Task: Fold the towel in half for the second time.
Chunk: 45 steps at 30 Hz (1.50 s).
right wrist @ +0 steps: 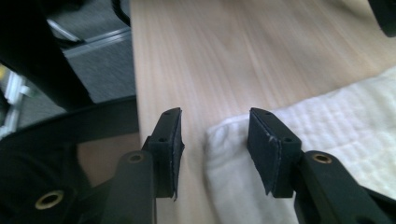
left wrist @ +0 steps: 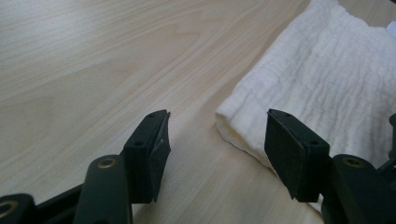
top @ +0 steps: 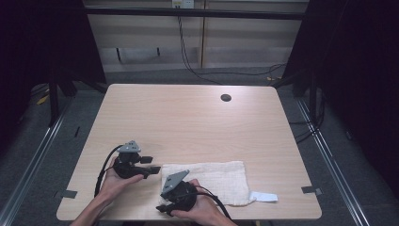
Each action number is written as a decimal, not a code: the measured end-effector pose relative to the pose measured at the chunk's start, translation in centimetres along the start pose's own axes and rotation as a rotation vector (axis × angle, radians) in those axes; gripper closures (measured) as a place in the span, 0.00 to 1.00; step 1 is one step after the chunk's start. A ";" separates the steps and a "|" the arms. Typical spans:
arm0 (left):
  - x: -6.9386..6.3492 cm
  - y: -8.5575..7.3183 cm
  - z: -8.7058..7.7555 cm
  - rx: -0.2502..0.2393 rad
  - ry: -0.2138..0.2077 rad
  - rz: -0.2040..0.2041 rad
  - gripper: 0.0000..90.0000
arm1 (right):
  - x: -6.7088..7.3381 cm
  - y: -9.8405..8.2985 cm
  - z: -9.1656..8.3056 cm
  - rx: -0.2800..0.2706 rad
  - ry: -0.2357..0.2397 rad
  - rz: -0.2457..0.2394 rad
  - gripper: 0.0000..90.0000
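Note:
A white folded cloth [top: 221, 181] lies flat near the table's front edge, right of centre. My left gripper [top: 150, 165] sits just left of the cloth's far-left corner and points at it. In the left gripper view that gripper [left wrist: 217, 135] is open, and the cloth [left wrist: 327, 84] has its corner close to the right jaw with no pad touching it. My right gripper [top: 164, 205] is over the cloth's near-left corner. In the right gripper view it [right wrist: 215, 130] is open, and the cloth [right wrist: 336, 126] has its corner lying under the gap between the jaws.
The wooden table [top: 188, 117] has a dark round hole [top: 226, 97] near its far edge. A small white tag [top: 263, 197] sticks out at the cloth's near-right corner. Both hands rest at the front edge. Black curtains stand at both sides, with cables on the floor beyond.

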<state>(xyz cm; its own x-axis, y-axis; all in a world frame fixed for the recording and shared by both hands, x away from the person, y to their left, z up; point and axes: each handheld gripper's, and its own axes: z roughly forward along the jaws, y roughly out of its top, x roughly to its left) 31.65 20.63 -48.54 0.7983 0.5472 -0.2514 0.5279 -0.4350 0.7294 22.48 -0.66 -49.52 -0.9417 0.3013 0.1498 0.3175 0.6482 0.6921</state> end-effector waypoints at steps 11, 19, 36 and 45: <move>-0.8 1.6 -0.4 -0.023 0.055 0.052 0.46 | 1.1 -0.5 0.2 -0.019 -0.105 -0.077 0.74; -0.1 2.8 1.8 0.009 0.041 0.040 0.46 | 0.9 -0.4 0.2 -0.017 -0.123 -0.079 0.86; -0.3 1.5 3.7 0.102 -0.013 0.068 0.61 | -0.2 -0.6 0.0 -0.035 -0.086 0.005 0.94; -0.9 1.3 4.0 0.102 -0.035 0.105 0.79 | -0.3 -0.5 0.0 -0.031 -0.073 0.028 0.94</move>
<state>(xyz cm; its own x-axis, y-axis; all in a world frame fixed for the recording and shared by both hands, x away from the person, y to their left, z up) 32.77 16.67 -49.88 0.8596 0.4701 -0.2002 0.4658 -0.5601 0.6851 22.66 -1.04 -49.90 -0.9217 0.3696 0.1181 0.3385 0.6174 0.7101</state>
